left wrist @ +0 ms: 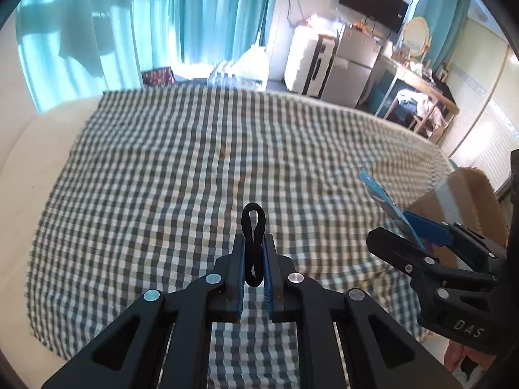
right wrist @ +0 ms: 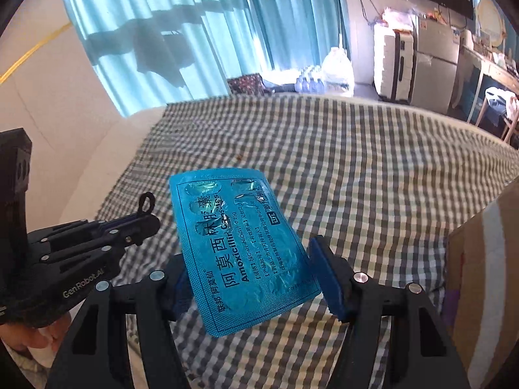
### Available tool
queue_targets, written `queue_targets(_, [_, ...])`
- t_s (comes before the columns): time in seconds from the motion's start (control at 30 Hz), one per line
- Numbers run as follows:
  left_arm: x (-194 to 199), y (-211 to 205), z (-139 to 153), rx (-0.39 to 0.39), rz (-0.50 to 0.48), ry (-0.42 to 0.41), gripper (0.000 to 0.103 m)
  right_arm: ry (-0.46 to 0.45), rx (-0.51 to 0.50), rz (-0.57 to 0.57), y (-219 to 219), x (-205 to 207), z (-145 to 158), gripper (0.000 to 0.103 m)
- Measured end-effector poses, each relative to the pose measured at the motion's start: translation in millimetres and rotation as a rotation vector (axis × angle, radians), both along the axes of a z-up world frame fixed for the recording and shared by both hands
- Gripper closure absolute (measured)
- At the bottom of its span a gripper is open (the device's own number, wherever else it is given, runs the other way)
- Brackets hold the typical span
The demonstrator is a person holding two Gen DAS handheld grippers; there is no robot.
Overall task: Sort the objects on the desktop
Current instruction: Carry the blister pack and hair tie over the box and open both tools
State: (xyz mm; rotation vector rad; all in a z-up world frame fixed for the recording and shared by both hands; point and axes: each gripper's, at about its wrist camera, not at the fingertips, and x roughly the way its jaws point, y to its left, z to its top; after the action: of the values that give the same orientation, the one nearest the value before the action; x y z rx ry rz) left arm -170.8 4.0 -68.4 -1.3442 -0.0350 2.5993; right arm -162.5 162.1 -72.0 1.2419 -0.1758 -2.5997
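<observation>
My left gripper (left wrist: 254, 243) is shut on a black hair tie (left wrist: 253, 227) and holds it upright above the checked cloth (left wrist: 162, 162). It also shows at the left of the right wrist view (right wrist: 146, 215), with the hair tie (right wrist: 146, 201) sticking up. My right gripper (right wrist: 249, 269) is shut on a blue amoxicillin blister pack (right wrist: 240, 253), gripped by its edges and tilted above the cloth. In the left wrist view the right gripper (left wrist: 418, 236) is at the right with the blister pack (left wrist: 379, 191) seen edge-on.
A cardboard box (right wrist: 480, 278) stands at the right edge, next to the right gripper; it also shows in the left wrist view (left wrist: 460, 201). The checked cloth (right wrist: 356, 162) covers a white surface. Curtains, a fridge and a desk lie beyond.
</observation>
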Motion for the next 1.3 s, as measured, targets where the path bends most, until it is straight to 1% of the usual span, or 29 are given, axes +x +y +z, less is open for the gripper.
queue_targets(0.13, [21,-4,32,0.003,0.005,0.045,0.093,0.054,-0.004,0.006,-4,21,35,0.039])
queue_targets(0.27, [39,4,63,-0.005,-0.028,0.088,0.093,0.108,-0.003,-0.001,-4,39,64,0.039])
queue_targets(0.4, [59,18,93,-0.018,-0.063,0.141,0.093,0.152,-0.026,-0.019,5,62,90,0.039])
queue_targets(0.57, [78,52,122,-0.004,-0.121,0.180,0.093,0.206,-0.017,-0.046,23,89,116,0.039])
queue_targets(0.7, [89,81,140,0.053,-0.200,0.193,0.093,0.237,-0.010,-0.083,51,109,133,0.039])
queue_targets(0.73, [93,91,143,0.055,-0.219,0.201,0.093,0.239,-0.006,-0.094,59,113,136,0.039])
queue_targets(0.87, [103,134,148,0.064,-0.299,0.211,0.093,0.250,0.002,-0.160,98,130,142,0.039])
queue_targets(1.03, [107,193,148,0.074,-0.386,0.189,0.093,0.237,0.017,-0.246,153,147,141,0.039])
queue_targets(1.1, [107,215,143,0.068,-0.427,0.183,0.093,0.233,0.013,-0.278,171,149,137,0.039])
queue_targets(1.2, [114,249,135,0.048,-0.459,0.209,0.093,0.215,-0.006,-0.328,201,149,127,0.039])
queue_targets(1.3, [108,276,123,0.069,-0.489,0.160,0.093,0.185,-0.029,-0.374,231,144,112,0.039])
